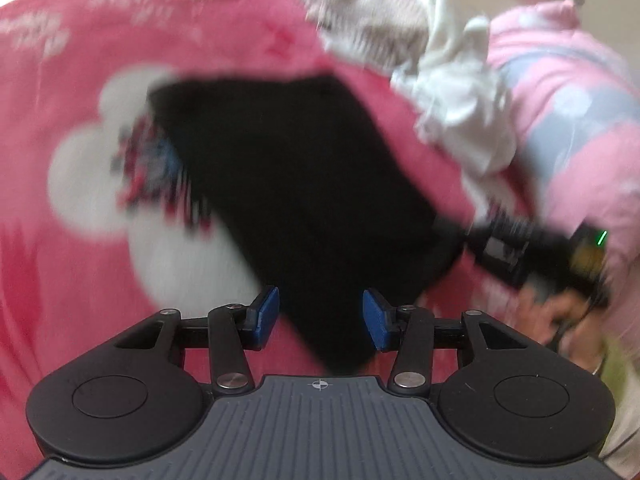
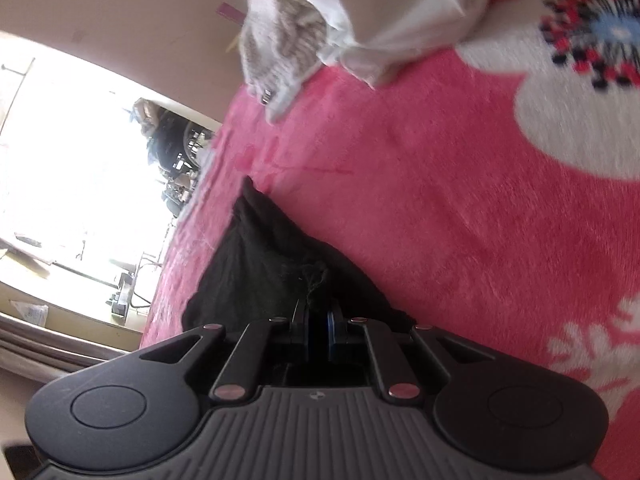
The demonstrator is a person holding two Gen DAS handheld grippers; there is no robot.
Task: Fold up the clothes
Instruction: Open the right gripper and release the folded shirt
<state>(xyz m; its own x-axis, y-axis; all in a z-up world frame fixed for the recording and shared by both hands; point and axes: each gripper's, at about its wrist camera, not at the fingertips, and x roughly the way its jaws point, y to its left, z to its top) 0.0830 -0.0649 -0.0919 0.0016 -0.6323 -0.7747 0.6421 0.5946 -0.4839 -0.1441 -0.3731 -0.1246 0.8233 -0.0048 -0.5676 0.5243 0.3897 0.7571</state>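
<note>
A: status?
B: black garment (image 1: 296,184) on pink blanket (image 1: 80,260), barely folded. my right tongs (image 2: 319,324) clamp 1 corner, left tongs (image 1: 320,316) half open, empty. pile (image 1: 452,92) untouched

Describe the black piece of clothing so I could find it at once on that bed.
Start from the big pink blanket with white flower shapes. The black garment lies flat in its middle, one corner pinched by the right gripper. It is the only dark cloth; the white garment and grey knit are heaped apart.
</note>
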